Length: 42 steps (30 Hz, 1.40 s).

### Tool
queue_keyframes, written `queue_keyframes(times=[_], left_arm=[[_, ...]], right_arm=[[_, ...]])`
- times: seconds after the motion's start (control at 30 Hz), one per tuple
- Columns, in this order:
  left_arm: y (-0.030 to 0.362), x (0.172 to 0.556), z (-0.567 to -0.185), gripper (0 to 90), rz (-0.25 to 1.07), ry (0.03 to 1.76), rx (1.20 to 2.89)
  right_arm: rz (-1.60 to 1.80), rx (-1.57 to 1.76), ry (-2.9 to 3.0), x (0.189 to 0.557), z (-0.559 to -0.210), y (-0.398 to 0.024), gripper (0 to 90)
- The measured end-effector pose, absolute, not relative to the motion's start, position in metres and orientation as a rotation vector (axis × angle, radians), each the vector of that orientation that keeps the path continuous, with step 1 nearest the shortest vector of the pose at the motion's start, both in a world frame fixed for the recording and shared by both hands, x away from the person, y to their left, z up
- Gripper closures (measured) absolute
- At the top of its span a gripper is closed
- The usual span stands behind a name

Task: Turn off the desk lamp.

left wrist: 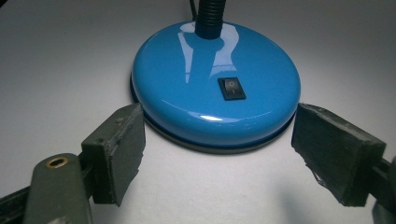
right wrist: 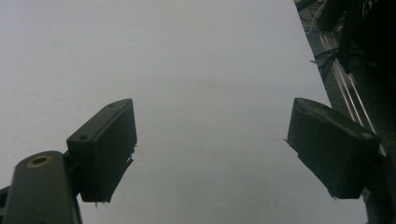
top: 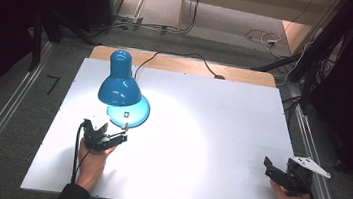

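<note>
We hold our left gripper [left wrist: 217, 154] open by the blue lamp base [left wrist: 215, 84]: heavy, hard, slippery; we should pinch its thin edge. Our right gripper [right wrist: 210, 149], far from the lamp, is open and empty.

A black rocker switch [left wrist: 231, 88] on the blue lamp base [left wrist: 187, 107] carries two small white marks — a circle and a short line; no other text is readable.

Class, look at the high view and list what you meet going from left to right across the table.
Left gripper, close in front of the blue desk lamp → the bare white table → right gripper, fingers apart, near the table's right edge.
</note>
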<state>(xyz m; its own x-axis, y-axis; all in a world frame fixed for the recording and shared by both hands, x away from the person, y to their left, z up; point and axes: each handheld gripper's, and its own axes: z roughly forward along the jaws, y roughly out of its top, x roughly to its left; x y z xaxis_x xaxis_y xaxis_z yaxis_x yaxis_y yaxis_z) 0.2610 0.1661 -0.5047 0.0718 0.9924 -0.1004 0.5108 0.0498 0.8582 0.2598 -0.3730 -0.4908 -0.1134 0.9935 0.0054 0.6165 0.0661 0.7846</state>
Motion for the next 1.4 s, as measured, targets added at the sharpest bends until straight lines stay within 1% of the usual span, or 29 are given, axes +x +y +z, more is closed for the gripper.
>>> queue_keyframes(times=[0.03, 0.17, 0.3, 0.4, 0.47, 0.57, 0.73, 0.9, 0.93, 1.4], left_arm=[[0.165, 0.262, -0.505, 21.6, 0.776, 1.537, 1.564], [0.164, 0.263, -0.505, 30.2, 0.773, 1.519, 1.561], [0.164, 0.265, -0.506, 43.8, 0.775, 1.495, 1.561], [0.163, 0.267, -0.506, 51.0, 0.785, 1.509, 1.551], [0.162, 0.268, -0.507, 60.2, 0.785, 1.507, 1.540], [0.162, 0.271, -0.508, 69.3, 0.774, 1.510, 1.532], [0.160, 0.273, -0.509, 77.1, 0.778, 1.516, 1.533], [0.157, 0.277, -0.509, 88.9, 0.782, 1.506, 1.520], [0.156, 0.278, -0.509, 90.0, 0.782, 1.503, 1.523], [0.147, 0.286, -0.514, 90.0, 0.801, 1.509, 1.528]], right_arm=[[0.873, 1.602, 1.790, 0.260, -0.491, -0.373, 14.1], [0.871, 1.604, 1.794, 0.260, -0.491, -0.374, 14.1], [0.873, 1.608, 1.790, 0.260, -0.491, -0.373, 14.2], [0.870, 1.610, 1.793, 0.260, -0.491, -0.373, 14.1], [0.870, 1.611, 1.792, 0.260, -0.491, -0.373, 14.2], [0.868, 1.614, 1.791, 0.260, -0.491, -0.373, 14.2], [0.867, 1.616, 1.791, 0.260, -0.491, -0.373, 14.2], [0.867, 1.618, 1.790, 0.260, -0.491, -0.374, 14.3], [0.867, 1.618, 1.790, 0.260, -0.491, -0.374, 14.3], [0.875, 1.621, 1.785, 0.260, -0.491, -0.376, 14.4]])
